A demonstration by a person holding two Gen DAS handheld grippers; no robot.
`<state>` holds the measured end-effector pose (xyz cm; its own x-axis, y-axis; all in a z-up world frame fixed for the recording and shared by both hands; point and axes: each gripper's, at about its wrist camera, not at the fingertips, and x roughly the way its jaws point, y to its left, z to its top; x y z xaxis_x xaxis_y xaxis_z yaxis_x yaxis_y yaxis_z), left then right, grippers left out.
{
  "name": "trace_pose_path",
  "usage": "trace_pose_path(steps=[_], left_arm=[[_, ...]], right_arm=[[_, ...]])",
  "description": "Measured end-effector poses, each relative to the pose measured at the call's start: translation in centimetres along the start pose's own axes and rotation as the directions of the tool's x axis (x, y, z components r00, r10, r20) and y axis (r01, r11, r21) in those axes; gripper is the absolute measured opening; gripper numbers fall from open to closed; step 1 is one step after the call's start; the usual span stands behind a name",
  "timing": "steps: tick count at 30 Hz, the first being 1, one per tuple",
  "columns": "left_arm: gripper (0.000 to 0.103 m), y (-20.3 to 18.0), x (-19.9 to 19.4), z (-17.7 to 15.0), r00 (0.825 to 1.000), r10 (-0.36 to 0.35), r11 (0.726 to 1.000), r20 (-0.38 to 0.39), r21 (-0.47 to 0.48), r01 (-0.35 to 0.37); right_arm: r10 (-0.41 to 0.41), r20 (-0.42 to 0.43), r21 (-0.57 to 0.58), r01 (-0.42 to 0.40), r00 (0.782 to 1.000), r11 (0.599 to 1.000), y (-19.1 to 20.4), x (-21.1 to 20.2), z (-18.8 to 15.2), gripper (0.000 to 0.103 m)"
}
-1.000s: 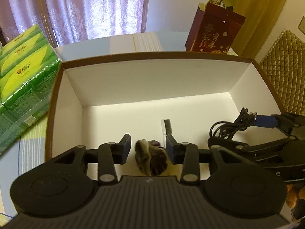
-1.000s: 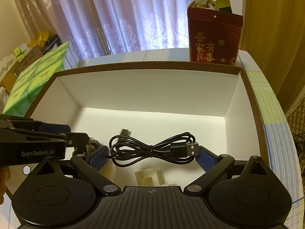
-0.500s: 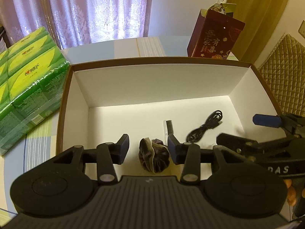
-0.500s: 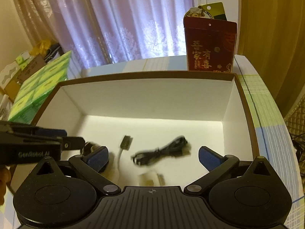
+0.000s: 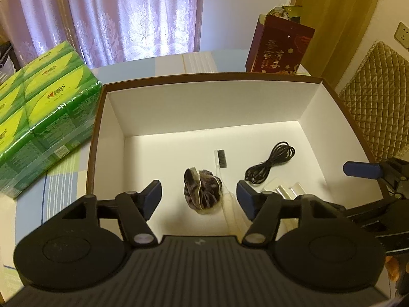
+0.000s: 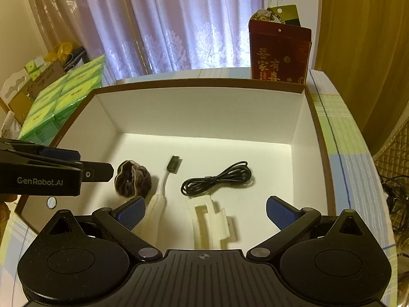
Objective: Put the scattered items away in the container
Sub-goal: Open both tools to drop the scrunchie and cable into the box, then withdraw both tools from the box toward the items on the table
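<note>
The right tool (image 6: 205,212) hangs over the near edge of the box (image 6: 199,83) with its blue pads spread wide and nothing between them. One second ago these pads held the coiled black cable (image 6: 217,177); half a second ago the cable was falling, blurred, and now it lies still on the white floor of the box, right of centre. So the release is finished and this item counts as tidied.

The left tool (image 5: 199,197) is also wide open and empty. It has risen a little above the box, because the floor of the box looks farther away than it did a second ago.

Inside the box, all named from the cable: the toothbrush (image 6: 163,186) with dark bristles lies just to its left, the dark scrunchie (image 6: 131,177) is further left, next to the toothbrush handle, and a white plastic clip (image 6: 211,221) lies nearer to the camera, close to the cable but not touching it as far as I can see.

Outside the box, on the counter (image 6: 342,153), I see only a green pack of tissues (image 5: 38,117) to the left and a red gift bag (image 6: 280,51) behind the far wall. I judge these are not scattered items. No small loose item shows on the counter in these views, so the task seems nearly or fully done, though the counter near the person is hidden.
</note>
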<state>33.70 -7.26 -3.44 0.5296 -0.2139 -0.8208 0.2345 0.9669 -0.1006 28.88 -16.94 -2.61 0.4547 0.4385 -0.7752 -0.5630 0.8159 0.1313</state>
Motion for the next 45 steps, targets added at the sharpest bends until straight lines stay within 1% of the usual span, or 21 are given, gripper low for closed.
trace_pose_path(steps=[3,7,15,25,32,45], left_arm=[[0.068,-0.3,-0.9,-0.5,1.000,0.011,1.000,0.010,0.002,-0.011],[0.073,-0.8,-2.3,-1.4,1.000,0.015,1.000,0.021,-0.002,-0.015],[0.078,-1.6,-5.1,-2.6,0.998,0.029,1.000,0.052,0.001,-0.029],[0.082,-2.6,-8.3,-4.5,0.995,0.040,0.999,0.086,0.006,-0.041],[0.083,-3.0,-10.2,-6.4,0.994,0.052,0.999,0.096,-0.005,-0.051],[0.084,-3.9,-12.8,-9.3,0.992,0.068,0.998,0.110,-0.003,-0.068]], right_arm=[[-0.009,0.010,-0.005,0.009,1.000,1.000,0.3,-0.9,-0.4,0.103],[-0.012,0.025,-0.005,0.012,1.000,1.000,0.5,-2.1,-1.0,0.103],[-0.015,0.050,0.002,0.015,0.999,1.000,1.0,-4.4,-2.0,0.103],[-0.019,0.092,0.001,0.019,0.996,1.000,1.5,-7.5,-3.5,0.103],[-0.015,0.115,-0.004,0.016,0.993,1.000,1.9,-9.7,-4.8,0.103],[-0.002,0.130,-0.013,0.004,0.992,1.000,2.5,-12.2,-7.1,0.103]])
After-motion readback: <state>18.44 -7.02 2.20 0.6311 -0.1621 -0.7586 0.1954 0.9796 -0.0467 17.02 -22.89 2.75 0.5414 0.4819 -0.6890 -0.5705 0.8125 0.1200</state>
